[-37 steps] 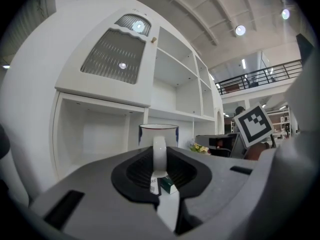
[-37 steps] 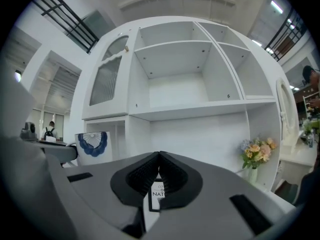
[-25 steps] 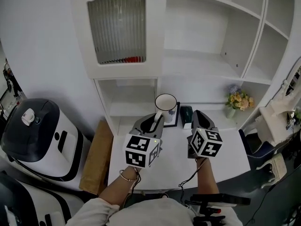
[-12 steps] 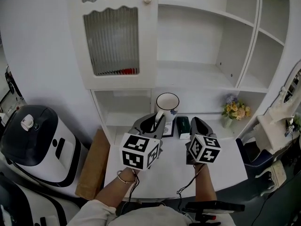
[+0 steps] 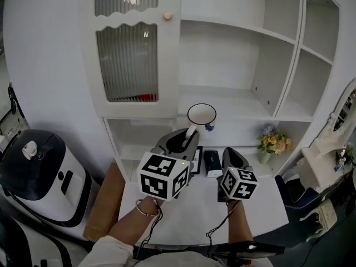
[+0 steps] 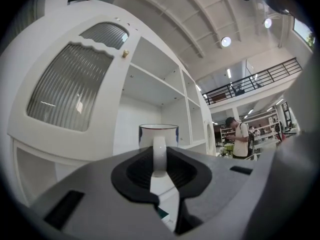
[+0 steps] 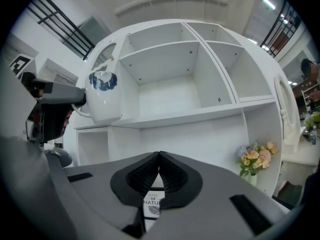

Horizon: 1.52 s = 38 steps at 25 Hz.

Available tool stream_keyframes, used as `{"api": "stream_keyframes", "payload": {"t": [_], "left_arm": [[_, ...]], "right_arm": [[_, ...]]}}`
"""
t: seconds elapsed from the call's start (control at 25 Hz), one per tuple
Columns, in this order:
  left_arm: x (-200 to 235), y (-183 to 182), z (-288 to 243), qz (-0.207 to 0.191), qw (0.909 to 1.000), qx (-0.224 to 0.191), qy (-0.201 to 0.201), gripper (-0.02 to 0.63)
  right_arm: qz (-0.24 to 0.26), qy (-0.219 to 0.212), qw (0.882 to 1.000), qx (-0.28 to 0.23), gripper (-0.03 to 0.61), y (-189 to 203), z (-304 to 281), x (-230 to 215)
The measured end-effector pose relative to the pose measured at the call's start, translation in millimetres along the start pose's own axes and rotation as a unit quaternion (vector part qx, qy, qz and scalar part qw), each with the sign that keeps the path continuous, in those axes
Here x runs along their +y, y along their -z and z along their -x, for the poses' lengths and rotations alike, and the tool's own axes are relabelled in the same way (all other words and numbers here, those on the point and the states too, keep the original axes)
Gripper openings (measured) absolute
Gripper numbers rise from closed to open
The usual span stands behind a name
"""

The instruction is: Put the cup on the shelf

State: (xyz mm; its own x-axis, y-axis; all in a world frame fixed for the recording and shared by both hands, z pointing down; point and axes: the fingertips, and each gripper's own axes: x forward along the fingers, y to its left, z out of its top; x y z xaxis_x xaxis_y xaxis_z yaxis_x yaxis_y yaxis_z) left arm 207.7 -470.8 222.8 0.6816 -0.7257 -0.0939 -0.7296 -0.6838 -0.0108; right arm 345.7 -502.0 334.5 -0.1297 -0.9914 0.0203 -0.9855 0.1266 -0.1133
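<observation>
The cup (image 5: 201, 114) is gripped by its handle in the left gripper (image 5: 187, 137), whose jaws are clamped on the thin loop. The cup is carried upright in the air, beyond the jaws. It is in front of the open shelf (image 5: 236, 96), with its base judged to be about level with the board and not yet set on it. The right gripper (image 5: 230, 153) is held lower and to the right, its jaws pressed together with nothing between them.

The main risk is judged to lie in the grip. Only the narrow handle is pinched, so the cup's weight hangs beyond the jaws, and the cup could be swung or tipped downward by a quick move.

If the cup is pushed farther in without enough height, its base could be knocked against the near edge of the board. The cupboard door (image 5: 125, 60) stands just to the left, so a drift that way could bring the rim against it.

If the jaws are opened before the whole base rests on the board, the cup could be toppled onto the table (image 5: 261, 202). There a framed card (image 7: 152, 203) and a dark box (image 5: 211, 163) lie below.
</observation>
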Motion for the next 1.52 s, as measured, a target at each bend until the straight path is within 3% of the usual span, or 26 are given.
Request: {"api": "stream_keyframes", "payload": {"t": [0.8,1.52], "left_arm": [[1,-56,-69,0.014,0.9997,-0.018,-0.008,0.064],[38,-65,-140,0.034,0.9984,0.023,-0.039,0.064]], "right_arm": [[0.003,-0.007,1.0,0.002,0.021,-7,-20,-33],[0.007,-0.014,1.0,0.011,0.022,-11,-61,-63]]}}
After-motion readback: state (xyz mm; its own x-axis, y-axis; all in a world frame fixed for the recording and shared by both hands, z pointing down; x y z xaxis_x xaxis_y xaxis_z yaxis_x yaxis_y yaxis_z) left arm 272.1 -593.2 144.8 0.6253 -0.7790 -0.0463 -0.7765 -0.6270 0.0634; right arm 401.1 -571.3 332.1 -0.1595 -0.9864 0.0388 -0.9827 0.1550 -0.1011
